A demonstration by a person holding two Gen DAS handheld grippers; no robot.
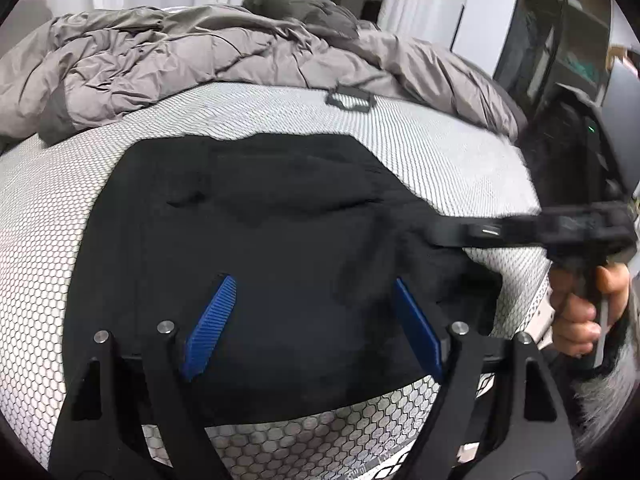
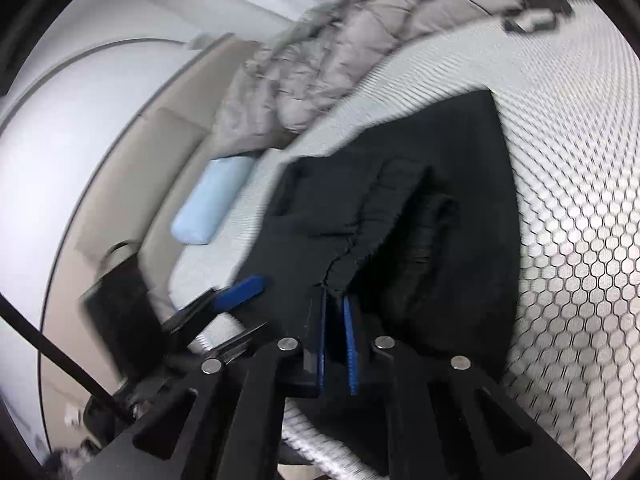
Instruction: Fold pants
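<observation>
In the left wrist view the black pants (image 1: 260,232) lie spread over the middle of the frame on a white mattress with a honeycomb pattern (image 1: 48,216); their far edge runs across just above centre, their near edge curves along the lower part of the frame; a crumpled grey duvet (image 1: 168,56) fills the upper left and top; a small black buckle-like piece (image 1: 350,100) sits on the mattress just below the duvet, above centre; the left gripper (image 1: 314,316) stands with its blue pads (image 1: 210,326) wide apart over the cloth, nothing pinched between them; at the right edge a hand (image 1: 580,312) holds the handle of the right gripper (image 1: 434,236), whose black tip reaches in to the right-hand edge of the pants.

In the right wrist view, which is blurred, the pants (image 2: 400,208) run from the lower centre up toward the upper right over the mattress (image 2: 580,220); the right gripper (image 2: 336,344) has its two blue pads (image 2: 352,348) drawn close together at lower centre, clamped on a gathered fold of the black cloth that rises from between them; the left gripper (image 2: 240,292) shows as a blue pad at lower left, just beside the pants' edge; a pale blue pillow (image 2: 212,200) lies left of centre; the duvet (image 2: 320,68) is bunched at the top.
</observation>
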